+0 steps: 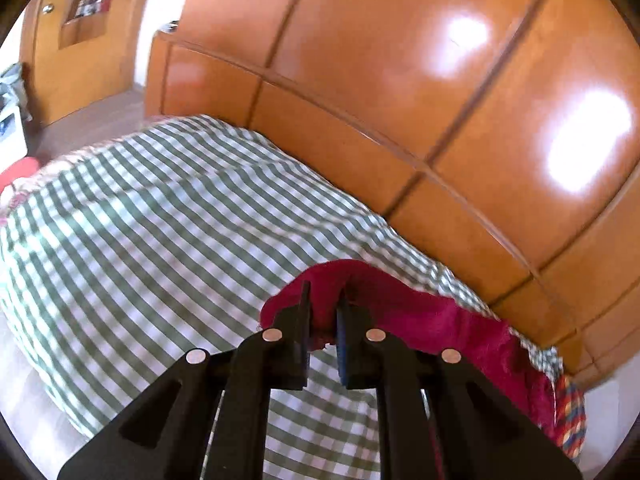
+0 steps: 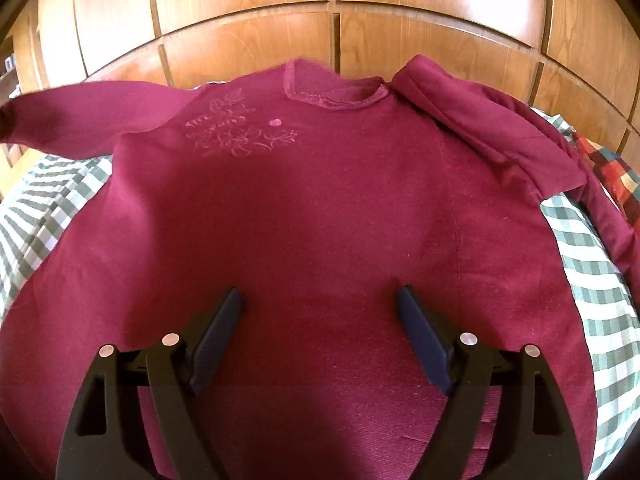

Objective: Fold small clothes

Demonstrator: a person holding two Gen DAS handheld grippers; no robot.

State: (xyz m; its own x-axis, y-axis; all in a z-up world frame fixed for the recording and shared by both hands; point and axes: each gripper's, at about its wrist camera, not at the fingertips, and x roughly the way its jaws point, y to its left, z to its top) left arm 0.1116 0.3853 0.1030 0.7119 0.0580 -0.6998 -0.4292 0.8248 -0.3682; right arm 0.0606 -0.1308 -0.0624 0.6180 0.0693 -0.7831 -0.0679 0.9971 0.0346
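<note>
A maroon sweatshirt (image 2: pixel 320 208) lies spread on a green-checked bed (image 1: pixel 160 220). The left gripper (image 1: pixel 323 300) is clamped on its sleeve (image 1: pixel 400 304), lifted off the bed. The right gripper (image 2: pixel 320 300) hovers over the sweatshirt's lower front, fingers (image 2: pixel 218 336) apart.

Maroon long-sleeve top (image 2: pixel 304 216), spread front-up on the green-checked bed cover (image 2: pixel 592 280), neckline toward the wooden panelling, tone-on-tone floral embroidery on chest. One sleeve (image 2: pixel 72 120) lifted off the bed and stretched out sideways, cuff (image 1: pixel 320 300) pinched in the left tongs (image 1: pixel 323 298). Other sleeve folded over at the shoulder, trailing down the far side.
</note>
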